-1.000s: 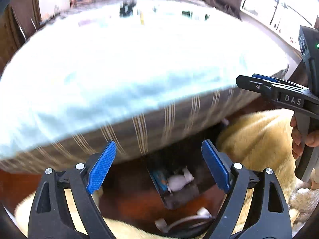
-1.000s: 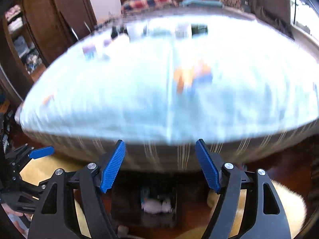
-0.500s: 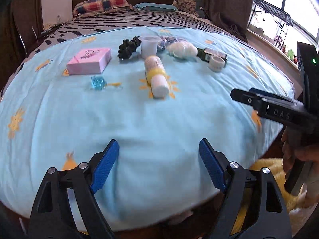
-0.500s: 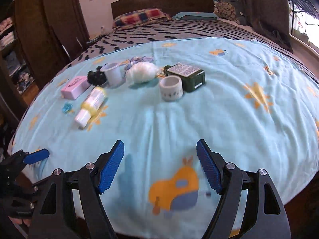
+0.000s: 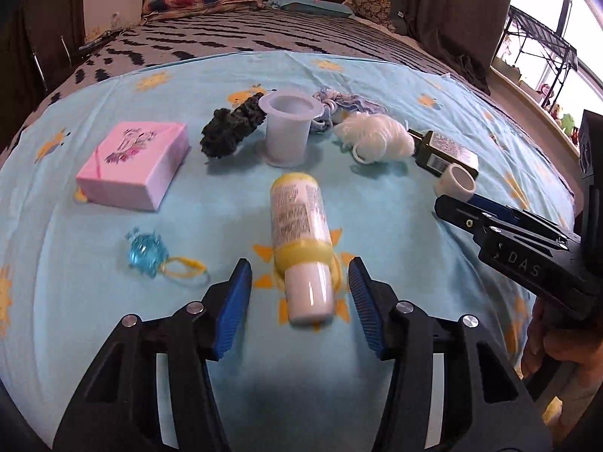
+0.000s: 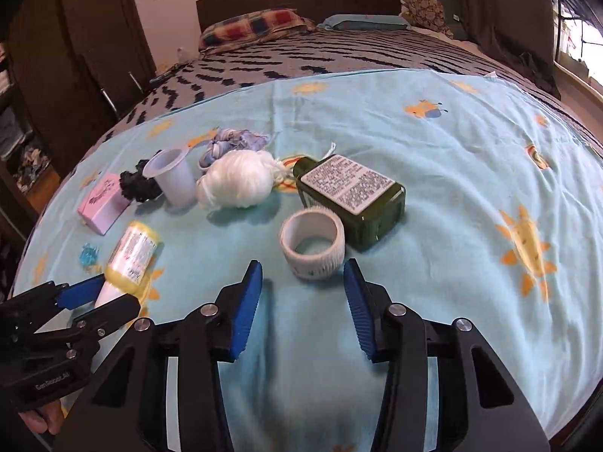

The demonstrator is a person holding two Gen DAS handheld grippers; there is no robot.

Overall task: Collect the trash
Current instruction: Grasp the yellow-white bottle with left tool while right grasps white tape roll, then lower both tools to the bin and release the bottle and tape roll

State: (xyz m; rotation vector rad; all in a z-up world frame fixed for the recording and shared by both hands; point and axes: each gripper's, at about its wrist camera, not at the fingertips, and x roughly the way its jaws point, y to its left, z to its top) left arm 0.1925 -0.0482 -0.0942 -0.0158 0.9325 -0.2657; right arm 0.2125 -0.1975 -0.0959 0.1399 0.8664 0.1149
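Several items lie on a light blue sheet (image 5: 211, 218) spread on a bed. My left gripper (image 5: 299, 282) is open, its blue pads on either side of the white cap end of a yellow and white bottle (image 5: 301, 233) lying on the sheet. My right gripper (image 6: 303, 282) is open just in front of a white tape roll (image 6: 312, 243), which lies beside a dark green bottle (image 6: 350, 196). A white plastic cup (image 5: 288, 128), a white yarn ball (image 5: 375, 139), a black scrunchie (image 5: 230, 132) and a pink box (image 5: 133, 164) lie behind.
A blue crystal charm with a yellow loop (image 5: 149, 252) lies left of the yellow bottle. A bluish cloth scrap (image 6: 233, 143) lies behind the cup. The dark patterned bedspread (image 6: 339, 56), pillows and headboard are beyond. A dark wardrobe (image 6: 75, 56) stands at left.
Both grippers rose from below the bed edge and moved forward over the sheet. The left one now straddles the yellow bottle's cap; the right one has closed in on the tape roll.
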